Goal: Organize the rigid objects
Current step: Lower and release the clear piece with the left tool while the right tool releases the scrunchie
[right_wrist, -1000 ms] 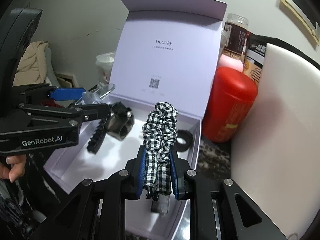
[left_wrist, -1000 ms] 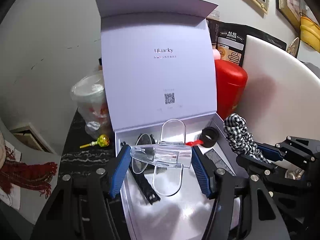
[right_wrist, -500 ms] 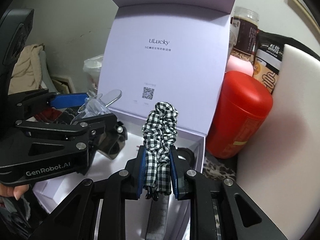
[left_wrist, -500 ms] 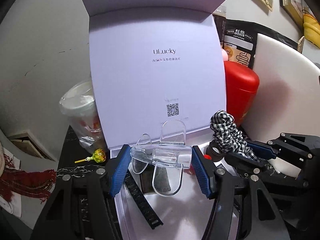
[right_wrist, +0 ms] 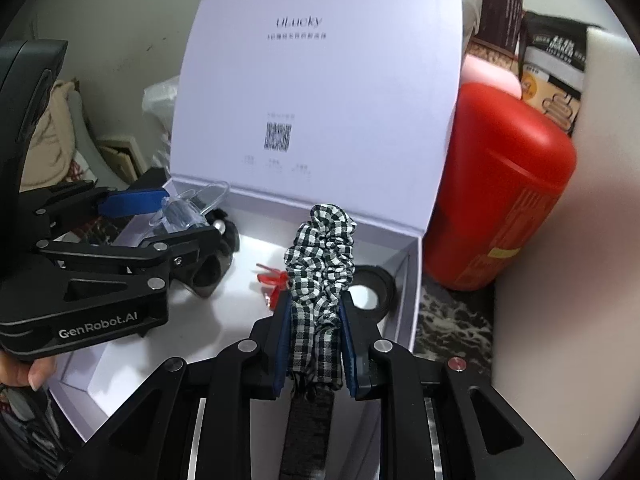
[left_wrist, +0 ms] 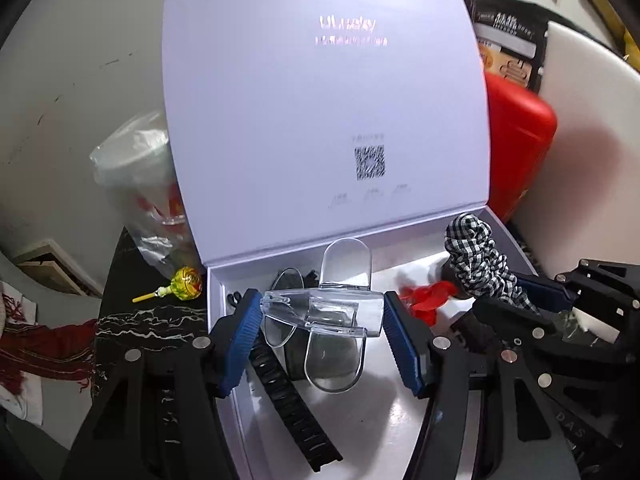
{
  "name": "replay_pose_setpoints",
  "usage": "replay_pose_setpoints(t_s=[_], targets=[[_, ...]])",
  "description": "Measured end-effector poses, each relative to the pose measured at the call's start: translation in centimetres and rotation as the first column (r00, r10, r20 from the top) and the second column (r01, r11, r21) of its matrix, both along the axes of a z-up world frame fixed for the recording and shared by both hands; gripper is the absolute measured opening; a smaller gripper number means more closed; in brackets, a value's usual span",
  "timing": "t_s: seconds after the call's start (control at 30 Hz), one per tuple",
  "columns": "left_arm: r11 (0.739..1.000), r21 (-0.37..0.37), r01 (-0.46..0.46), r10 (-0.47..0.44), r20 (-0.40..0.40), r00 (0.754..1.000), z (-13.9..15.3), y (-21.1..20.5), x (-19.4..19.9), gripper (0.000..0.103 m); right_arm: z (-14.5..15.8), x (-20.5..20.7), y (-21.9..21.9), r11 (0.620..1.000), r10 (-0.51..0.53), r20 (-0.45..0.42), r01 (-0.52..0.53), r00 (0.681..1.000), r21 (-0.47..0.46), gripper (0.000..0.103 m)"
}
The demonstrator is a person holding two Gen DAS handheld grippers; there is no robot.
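An open white gift box [left_wrist: 224, 344] [right_wrist: 404, 280] stands with its lid upright. My left gripper [left_wrist: 324, 312] [right_wrist: 160, 220] is shut on a clear plastic stand [left_wrist: 320, 312] [right_wrist: 188, 208], hovering over the box's left half. My right gripper [right_wrist: 314, 336] [left_wrist: 516, 300] is shut on a black-and-white checked scrunchie [right_wrist: 320, 256] [left_wrist: 480, 256] above the box's right half. Inside the box lie a black watch strap [left_wrist: 288, 392], a red plastic piece [left_wrist: 424, 296] [right_wrist: 274, 280], a black ring [right_wrist: 370, 284] and a dark metal clamp [right_wrist: 212, 268].
A red canister [left_wrist: 516, 148] [right_wrist: 504, 192] stands right of the box, with a white board [right_wrist: 560, 300] beside it. Left of the box are a bagged plastic cup [left_wrist: 140, 184] and a yellow lollipop [left_wrist: 184, 280] on the dark marble top. Jars and packets [right_wrist: 496, 8] stand behind. A person's fingers [right_wrist: 28, 372] hold the left gripper.
Both grippers have moved forward and down toward the open box, each still holding its object; the box and its lid now fill more of both views.
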State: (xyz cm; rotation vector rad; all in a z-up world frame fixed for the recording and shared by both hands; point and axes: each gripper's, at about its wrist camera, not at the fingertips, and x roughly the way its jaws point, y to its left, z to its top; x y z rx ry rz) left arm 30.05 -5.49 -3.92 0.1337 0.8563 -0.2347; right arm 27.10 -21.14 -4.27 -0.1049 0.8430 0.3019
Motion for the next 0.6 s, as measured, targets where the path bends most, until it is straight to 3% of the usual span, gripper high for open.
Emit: replay_pose_setpoints(t_s=[0.2, 0.53, 0.6], targets=[[0.997, 0.071, -0.039, 0.04, -0.018, 0.999, -0.8, -0.4, 0.5, 0.06, -0.8, 0.3, 0.4, 1.0, -0.007, -0.041, 0.006, 0.999, -0.028, 0.022], [0.996, 0.081, -0.028, 0.03, -0.028, 0.999, -1.3, -0.6, 0.7, 0.061, -1.1, 0.8, 0.4, 0.998, -0.018, -0.067, 0.014, 0.998, -0.064, 0.023], [0.997, 0.072, -0.023, 0.026, -0.038, 0.999, -1.2, -0.3, 0.8, 0.061, -1.4, 1.4, 2.0, 0.997, -0.017, -0.068, 0.012, 0.998, -0.073, 0.023]])
